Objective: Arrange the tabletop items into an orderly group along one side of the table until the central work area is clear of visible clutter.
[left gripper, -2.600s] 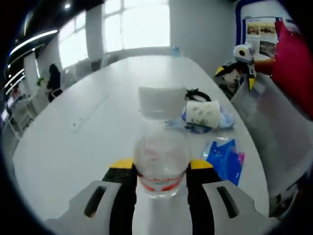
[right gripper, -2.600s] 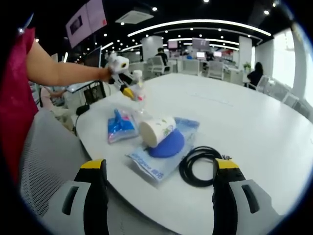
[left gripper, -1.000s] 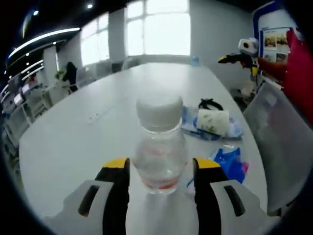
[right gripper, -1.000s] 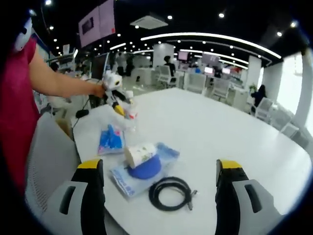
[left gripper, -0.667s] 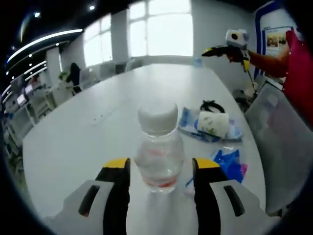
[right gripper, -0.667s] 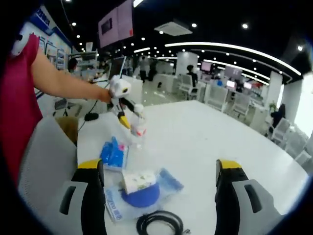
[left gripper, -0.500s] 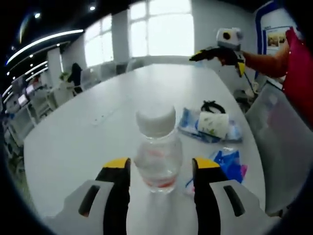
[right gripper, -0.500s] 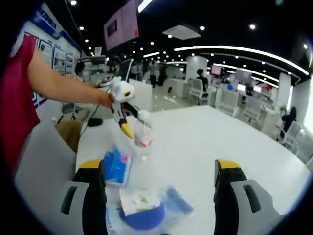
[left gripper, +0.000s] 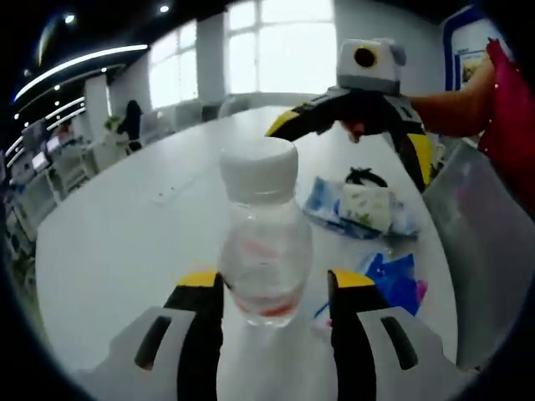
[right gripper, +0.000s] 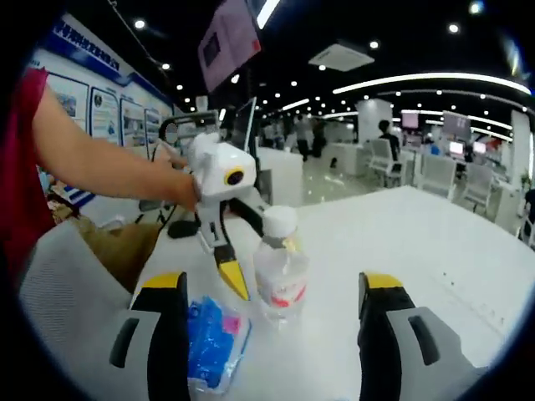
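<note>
Clear plastic bottle with white cap (left gripper: 262, 236), upright over the white table (left gripper: 125, 242).
Left gripper (left gripper: 269, 294) jaws close against its lower body, contact not certain; right gripper (right gripper: 269, 311) jaws stand wide. Beyond: blue plastic packet (left gripper: 393, 280), patterned paper roll (left gripper: 365, 205), black cable coil (left gripper: 361, 177).

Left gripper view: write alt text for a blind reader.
A clear bottle with a white cap stands between the left gripper's jaws on a white table. Beyond it, the right gripper reaches over a paper cup, black cable and blue packets.
</note>
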`<move>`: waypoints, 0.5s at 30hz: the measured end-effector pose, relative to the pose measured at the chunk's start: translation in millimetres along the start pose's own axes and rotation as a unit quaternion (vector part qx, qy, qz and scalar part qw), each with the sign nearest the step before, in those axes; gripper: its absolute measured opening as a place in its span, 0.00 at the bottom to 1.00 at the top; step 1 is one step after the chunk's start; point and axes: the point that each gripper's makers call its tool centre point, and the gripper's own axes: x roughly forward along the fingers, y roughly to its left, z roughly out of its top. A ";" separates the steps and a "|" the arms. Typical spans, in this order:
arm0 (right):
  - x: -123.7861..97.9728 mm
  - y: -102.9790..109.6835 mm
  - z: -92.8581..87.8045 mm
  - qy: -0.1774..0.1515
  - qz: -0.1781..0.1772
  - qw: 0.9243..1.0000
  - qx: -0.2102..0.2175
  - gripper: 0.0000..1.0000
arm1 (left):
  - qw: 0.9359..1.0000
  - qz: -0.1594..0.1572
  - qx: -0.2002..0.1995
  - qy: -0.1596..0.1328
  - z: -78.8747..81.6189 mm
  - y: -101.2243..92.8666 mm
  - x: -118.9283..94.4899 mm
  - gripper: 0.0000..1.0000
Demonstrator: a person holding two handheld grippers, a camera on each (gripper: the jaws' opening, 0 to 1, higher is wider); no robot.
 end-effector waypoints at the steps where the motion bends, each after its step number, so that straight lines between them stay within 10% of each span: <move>1: 5.4 -1.6 -2.1 0.006 0.003 1.000 0.004 0.81 | 1.000 0.000 -0.003 0.000 -2.6 0.1 2.3 0.46; 15: 49.0 -13.5 -17.5 0.009 0.034 0.999 -0.012 0.69 | 0.999 0.000 -0.026 -0.019 -18.3 4.1 21.6 0.44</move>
